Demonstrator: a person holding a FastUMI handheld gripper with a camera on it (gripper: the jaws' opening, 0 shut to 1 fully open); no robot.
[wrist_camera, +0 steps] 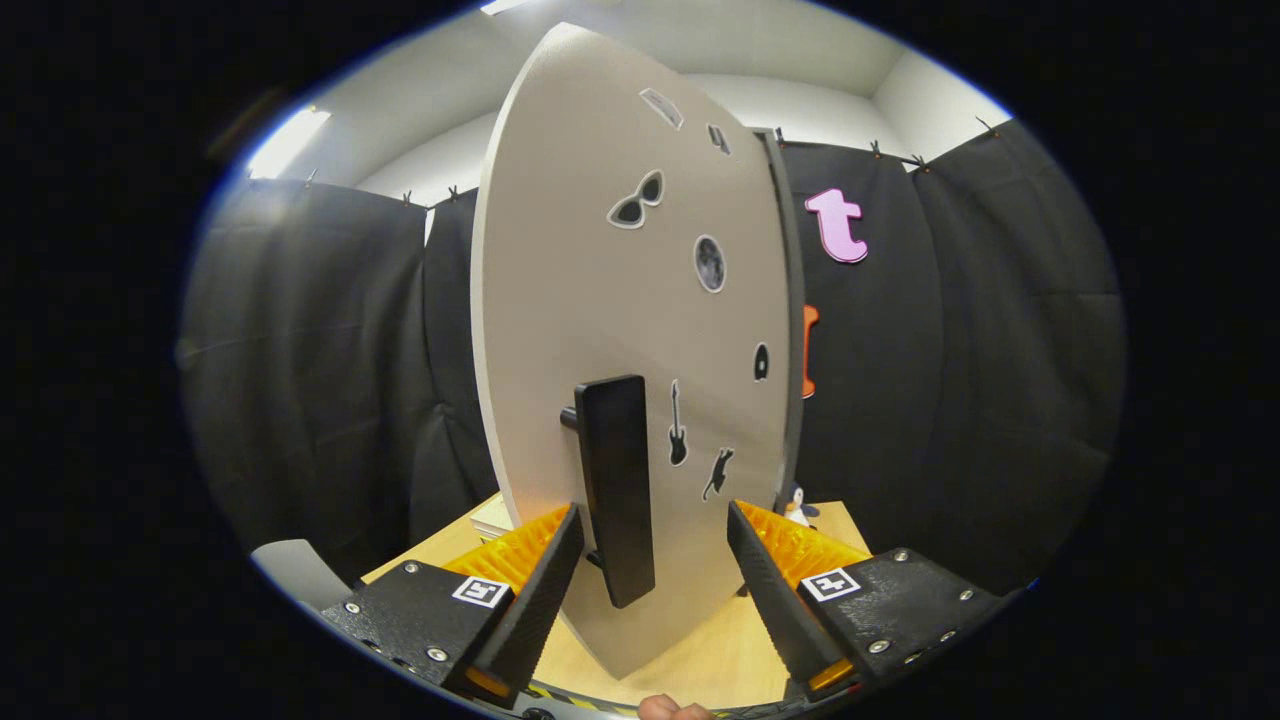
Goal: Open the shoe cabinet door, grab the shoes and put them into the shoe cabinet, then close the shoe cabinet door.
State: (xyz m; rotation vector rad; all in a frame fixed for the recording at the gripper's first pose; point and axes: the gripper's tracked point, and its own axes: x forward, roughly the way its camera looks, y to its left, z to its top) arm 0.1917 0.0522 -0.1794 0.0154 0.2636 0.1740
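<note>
Door (pixel 620 330) of the shoe cabinet, a pale grey panel, stands upright just ahead of the claw (pixel 655 545) and rises high above it; its lower edge comes down between the two fingers, above the wooden table (pixel 700 660). The door is turned so that its front face looks toward the claw, and its far right edge meets the cabinet's frame (pixel 792 330). On this face there are several small stickers (pixel 636 202), among them sunglasses, a round one, a guitar and a cat shape. A dark vertical handle (pixel 615 490) sticks out from the door, and it stands between the fingers, nearer to the left one. The claw is open: its fingers (pixel 545 580) are spread apart on both sides of the handle, and neither seems to touch it. Shoes I cannot find here.
</note>
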